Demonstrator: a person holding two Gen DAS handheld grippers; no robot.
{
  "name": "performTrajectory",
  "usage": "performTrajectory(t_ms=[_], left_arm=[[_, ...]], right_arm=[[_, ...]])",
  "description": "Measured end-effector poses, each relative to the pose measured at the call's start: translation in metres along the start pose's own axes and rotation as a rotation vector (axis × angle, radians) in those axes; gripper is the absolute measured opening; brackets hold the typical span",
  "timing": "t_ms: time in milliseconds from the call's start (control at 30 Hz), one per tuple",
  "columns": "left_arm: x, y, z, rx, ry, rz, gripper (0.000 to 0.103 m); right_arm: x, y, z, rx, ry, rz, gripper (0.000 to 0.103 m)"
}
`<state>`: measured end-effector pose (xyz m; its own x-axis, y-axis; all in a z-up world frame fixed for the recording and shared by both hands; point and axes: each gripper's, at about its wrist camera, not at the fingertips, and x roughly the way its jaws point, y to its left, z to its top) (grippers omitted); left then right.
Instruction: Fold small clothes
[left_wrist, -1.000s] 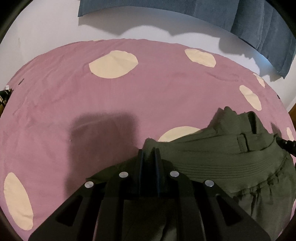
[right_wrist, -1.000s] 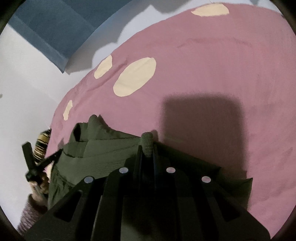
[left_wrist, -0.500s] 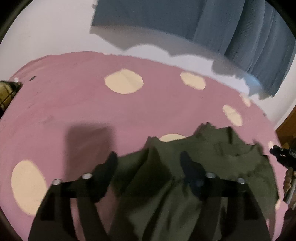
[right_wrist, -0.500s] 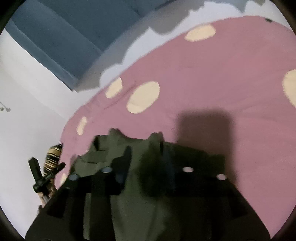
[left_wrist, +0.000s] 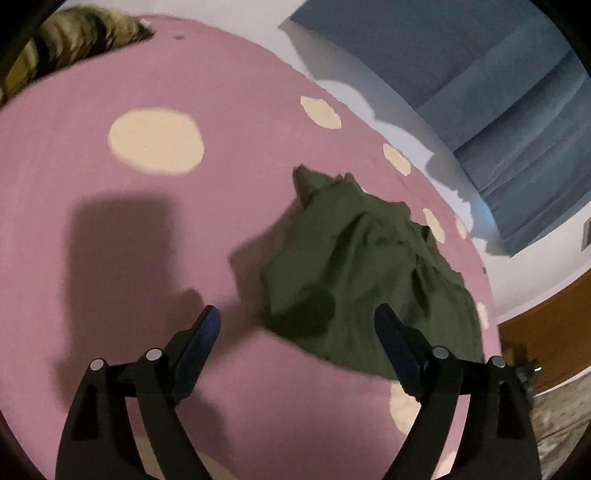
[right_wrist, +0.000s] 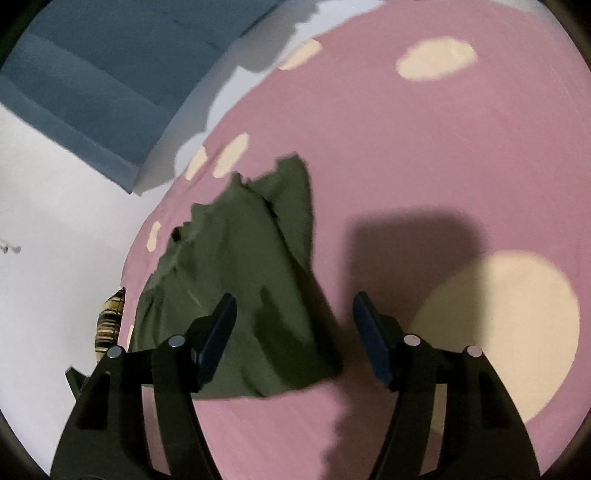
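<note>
A small olive-green garment lies in a loose heap on the pink bedsheet with cream dots. My left gripper hovers over the heap's near edge, its jaws still opening and free of the cloth. In the right wrist view the same garment sits ahead and to the left. My right gripper is above its near right corner, jaws opening, pads not pressing on the cloth.
Blue curtains hang against a white wall behind the bed. A striped brown thing lies at the sheet's far left corner. Wooden floor shows beyond the right edge.
Both grippers were shut on the garment's edge a second ago. They let go, opened wide and pulled back, and the garment dropped into a heap on the sheet.
</note>
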<state>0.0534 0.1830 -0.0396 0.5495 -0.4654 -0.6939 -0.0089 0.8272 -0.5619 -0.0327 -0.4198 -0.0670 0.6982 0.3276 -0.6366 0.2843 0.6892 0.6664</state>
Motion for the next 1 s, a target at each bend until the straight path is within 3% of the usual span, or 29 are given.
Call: performTrajectory(t_ms=[133,267,333,367,433,500,567,667,867,1000], left_arm=[[0.009,-0.006,-0.015,-0.012,0.021,-0.037,0.084],[0.029,-0.013,-0.008,-0.041,0.026,-0.061,0.084],[0.039,-0.013,-0.005,-0.061,0.022,-0.042,0.084],[0.043,-0.011,-0.004,-0.07,0.026,-0.027,0.08],[0.051,-0.011,-0.004,-0.064,0.036,0.049,0.053],[0.054,-0.015,-0.005,-0.025,0.027,0.1,0.05],[0.054,-0.018,-0.006,-0.003,0.02,0.123,0.048],[0.055,-0.019,-0.008,0.013,0.013,0.146,0.048],[0.055,-0.019,-0.01,0.036,0.004,0.153,0.048],[0.053,-0.018,-0.011,0.043,0.002,0.146,0.048]], right_arm=[[0.012,-0.011,-0.015,0.075,0.024,0.069,0.065],[0.019,0.003,-0.019,0.044,0.02,0.061,0.065],[0.022,0.008,-0.02,0.014,0.014,0.025,0.053],[0.023,0.01,-0.021,-0.003,0.013,0.0,0.04],[0.025,0.011,-0.022,-0.031,0.012,-0.038,0.034],[0.027,0.01,-0.023,-0.042,0.018,-0.045,0.024],[0.028,0.009,-0.022,-0.049,0.022,-0.053,0.021],[0.03,0.011,-0.023,-0.076,0.015,-0.078,0.02],[0.027,0.001,-0.023,-0.052,0.007,-0.025,0.019],[0.018,-0.007,-0.024,-0.009,-0.002,0.019,0.025]])
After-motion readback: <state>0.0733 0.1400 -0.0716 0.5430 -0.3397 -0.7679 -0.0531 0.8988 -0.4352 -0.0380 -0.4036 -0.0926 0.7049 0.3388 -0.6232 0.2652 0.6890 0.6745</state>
